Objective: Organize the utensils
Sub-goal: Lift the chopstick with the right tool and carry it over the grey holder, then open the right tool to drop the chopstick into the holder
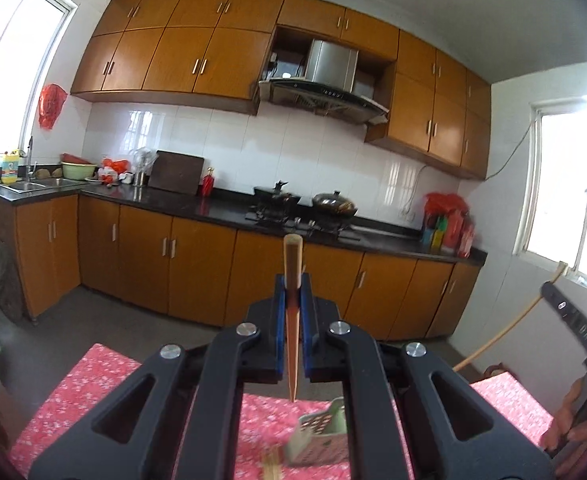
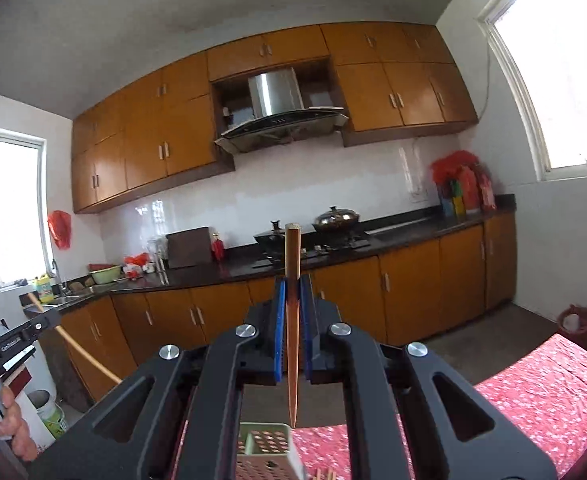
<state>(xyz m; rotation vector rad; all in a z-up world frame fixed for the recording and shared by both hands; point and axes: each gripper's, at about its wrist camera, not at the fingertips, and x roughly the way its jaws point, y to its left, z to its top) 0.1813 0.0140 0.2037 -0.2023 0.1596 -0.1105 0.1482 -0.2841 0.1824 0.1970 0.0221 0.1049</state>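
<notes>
My left gripper (image 1: 292, 286) is shut on a wooden chopstick (image 1: 292, 320) that stands upright between the blue pads, its pointed tip down above the table. My right gripper (image 2: 292, 286) is shut on another wooden chopstick (image 2: 292, 328), held the same way, tip down. A pale green perforated utensil holder (image 1: 321, 436) lies on the red floral tablecloth (image 1: 77, 396) below the left gripper; it also shows in the right wrist view (image 2: 267, 452), just below the right chopstick's tip. More chopstick ends lie near it (image 1: 271, 466). Each view shows the other gripper at its edge.
A kitchen counter (image 1: 197, 204) with sink, cutting board, stove and pots runs along the far wall, with wooden cabinets above and below. The table's far edge faces open grey floor (image 1: 105, 320). A white bucket (image 2: 51, 412) stands at the left.
</notes>
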